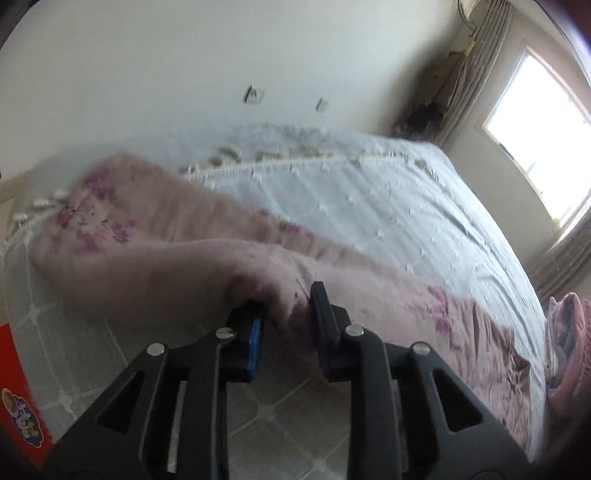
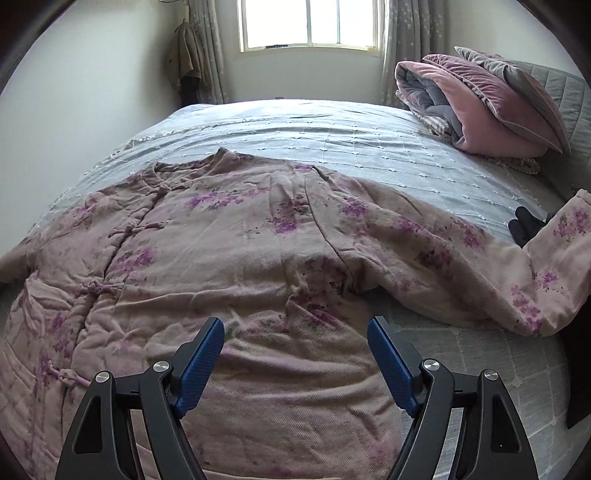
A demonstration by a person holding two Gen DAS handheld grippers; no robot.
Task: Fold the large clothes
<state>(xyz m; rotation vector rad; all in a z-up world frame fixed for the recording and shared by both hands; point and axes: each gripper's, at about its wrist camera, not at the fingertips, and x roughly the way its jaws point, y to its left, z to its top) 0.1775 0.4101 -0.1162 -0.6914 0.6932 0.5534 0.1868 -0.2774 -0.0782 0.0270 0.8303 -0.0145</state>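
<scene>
A pink padded jacket (image 2: pixel 207 254) with purple flowers and knot buttons lies spread front-up on the grey-blue bedspread (image 2: pixel 332 125). My right gripper (image 2: pixel 297 341) hangs open just above its lower part, nothing between the blue pads (image 2: pixel 201 354). The jacket's right-hand sleeve (image 2: pixel 554 258) is raised off the bed edge, a black shape (image 2: pixel 524 227) beside its cuff. In the blurred left wrist view, my left gripper (image 1: pixel 286 314) is shut on a bunched fold of the jacket (image 1: pixel 166 266), pulled up from the bed (image 1: pixel 369 206).
A folded pink and grey quilt (image 2: pixel 476 103) and a pillow (image 2: pixel 517 77) lie at the bed's back right, against a grey headboard (image 2: pixel 569 88). A window (image 2: pixel 310 22) with curtains is behind. Tiled floor (image 1: pixel 288 417) and a red box (image 1: pixel 18 373) lie beside the bed.
</scene>
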